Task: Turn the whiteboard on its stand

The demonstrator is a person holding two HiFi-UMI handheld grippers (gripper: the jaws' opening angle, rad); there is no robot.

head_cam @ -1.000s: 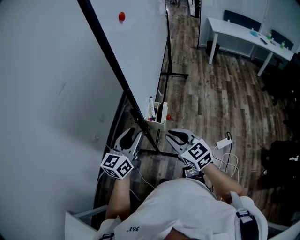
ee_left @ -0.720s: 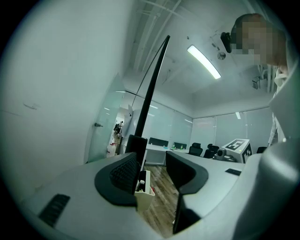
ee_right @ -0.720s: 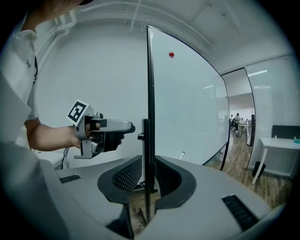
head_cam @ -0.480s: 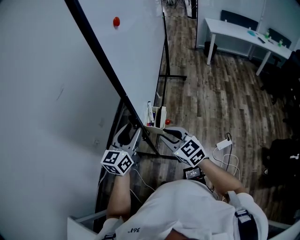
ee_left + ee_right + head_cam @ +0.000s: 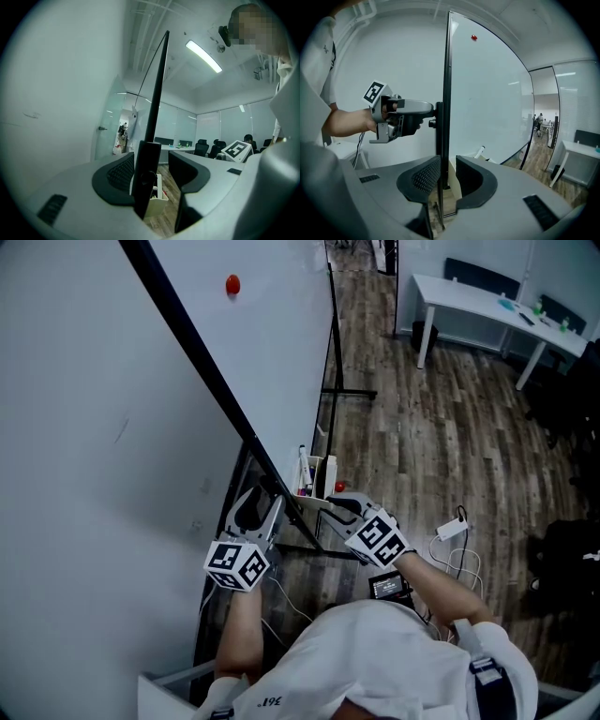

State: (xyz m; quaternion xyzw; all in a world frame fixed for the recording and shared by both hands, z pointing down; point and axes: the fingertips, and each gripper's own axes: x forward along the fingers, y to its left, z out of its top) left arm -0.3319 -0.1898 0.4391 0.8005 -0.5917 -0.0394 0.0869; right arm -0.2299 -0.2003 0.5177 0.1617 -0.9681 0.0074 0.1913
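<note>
I stand at one end of the whiteboard point(image 5: 272, 343), looking steeply down along its black edge point(image 5: 202, 348), with a gripper on each side of it. The board is upright on its stand point(image 5: 336, 362) over a wood floor point(image 5: 422, 427). A red magnet point(image 5: 232, 284) sits high on its face, and a small tray point(image 5: 319, 474) of markers hangs at the near corner.

My left gripper point(image 5: 255, 512) points level from the back side, fingers spread wide. The dark upright bar point(image 5: 146, 173) at the board's end stands between them, close to one pad and clear of the other. These fingers have just been opening, so I judge I am letting go of the bar or resetting my hold on it.

My right gripper point(image 5: 336, 505) reaches in from the front, tilted slightly down. Its fingers are narrow but apart, with the thin edge point(image 5: 443, 117) running between them. A sliver of gap shows on one side, so nothing is clamped yet. Straddling the end from both sides gives me leverage to swing the board round.

A second ago both grippers were nearer my body. The right one hung beside the tray, clear of the edge, and it has since slid in and down onto the edge. The left has nudged forward.
</note>
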